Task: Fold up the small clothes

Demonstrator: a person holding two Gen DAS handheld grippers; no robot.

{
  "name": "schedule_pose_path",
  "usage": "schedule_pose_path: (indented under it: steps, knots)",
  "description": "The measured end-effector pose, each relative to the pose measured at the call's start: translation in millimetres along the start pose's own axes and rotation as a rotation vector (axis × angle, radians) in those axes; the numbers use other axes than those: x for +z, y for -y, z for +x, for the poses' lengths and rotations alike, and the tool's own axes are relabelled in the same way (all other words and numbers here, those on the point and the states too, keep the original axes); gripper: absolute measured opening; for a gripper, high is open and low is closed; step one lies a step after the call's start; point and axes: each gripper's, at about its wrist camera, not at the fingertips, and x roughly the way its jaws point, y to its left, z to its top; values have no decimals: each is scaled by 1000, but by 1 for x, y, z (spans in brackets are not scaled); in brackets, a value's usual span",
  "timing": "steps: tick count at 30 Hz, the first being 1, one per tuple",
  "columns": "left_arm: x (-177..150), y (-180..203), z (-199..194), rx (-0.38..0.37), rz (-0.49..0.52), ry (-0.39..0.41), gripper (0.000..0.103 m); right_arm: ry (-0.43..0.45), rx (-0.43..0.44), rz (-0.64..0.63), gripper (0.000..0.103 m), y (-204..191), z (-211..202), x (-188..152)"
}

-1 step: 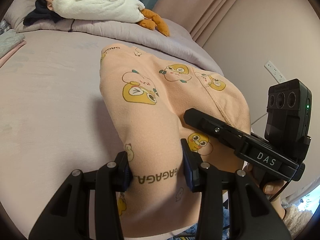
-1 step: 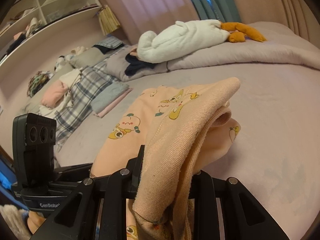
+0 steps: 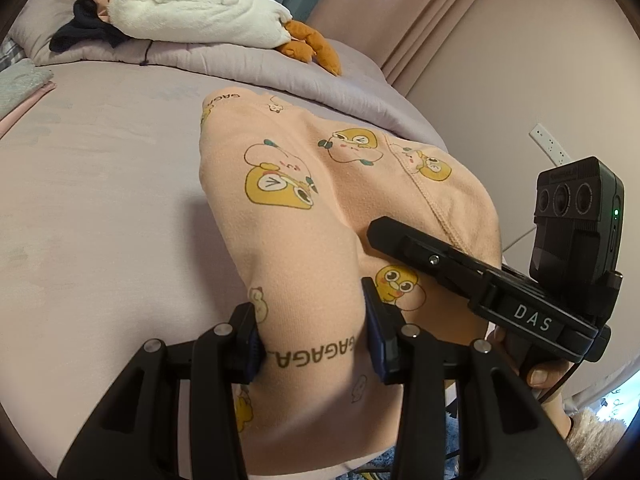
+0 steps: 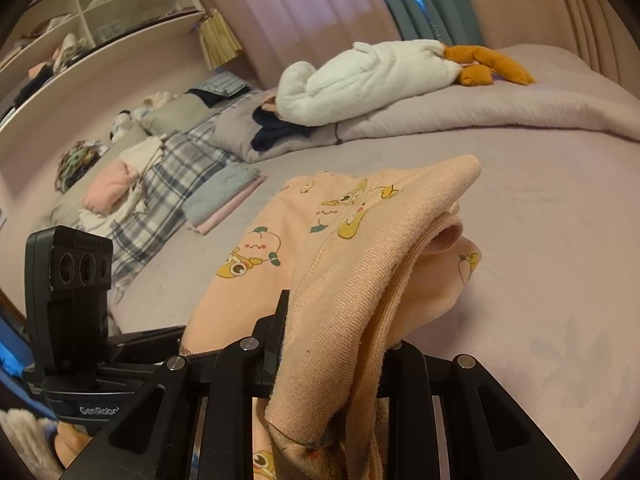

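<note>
A small peach garment [image 3: 320, 216] printed with yellow cartoon figures lies on the lilac bed [image 3: 100, 200], its near end lifted. My left gripper [image 3: 312, 340] is shut on a fold of its near edge, the cloth bulging between the blue pads. My right gripper [image 4: 332, 344] is shut on another bunched part of the same garment [image 4: 360, 256], which drapes over and hides its fingertips. The right gripper also shows in the left wrist view [image 3: 472, 276], at the garment's right side. The left gripper's body shows in the right wrist view [image 4: 68, 304].
A white plush goose [image 3: 200, 12] with orange feet lies on the rolled quilt [image 3: 280, 72] at the far side. Folded clothes [image 4: 224, 196] and a plaid blanket [image 4: 160, 200] lie at the bed's left. Shelves [image 4: 100, 20] stand behind. A wall [image 3: 520, 80] is at the right.
</note>
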Motion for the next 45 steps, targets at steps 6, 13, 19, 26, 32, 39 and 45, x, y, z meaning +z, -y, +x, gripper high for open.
schedule_pose_path:
  steps: [6,13,19,26,32,39,45]
  knots:
    - [-3,-6,-10,12,-16,13,42,-8,12,-21,27,-10,5,1]
    - [-9,-14,-17,19,-41,20,42,-30,14,-45,27,-21,14,2]
    - [-11,-20,-24,27,-54,25,42,-46,15,-67,27,-29,22,4]
    - [-15,-25,-32,42,-72,30,42,-59,24,-80,27,-35,30,6]
    - [-20,-31,-40,46,-86,34,42,-72,33,-91,27,-37,37,7]
    - [-24,-37,-49,51,-99,41,42,-86,34,-112,27,-44,44,9]
    - [-28,-45,-55,51,-118,46,42,-99,30,-133,27,-51,50,9]
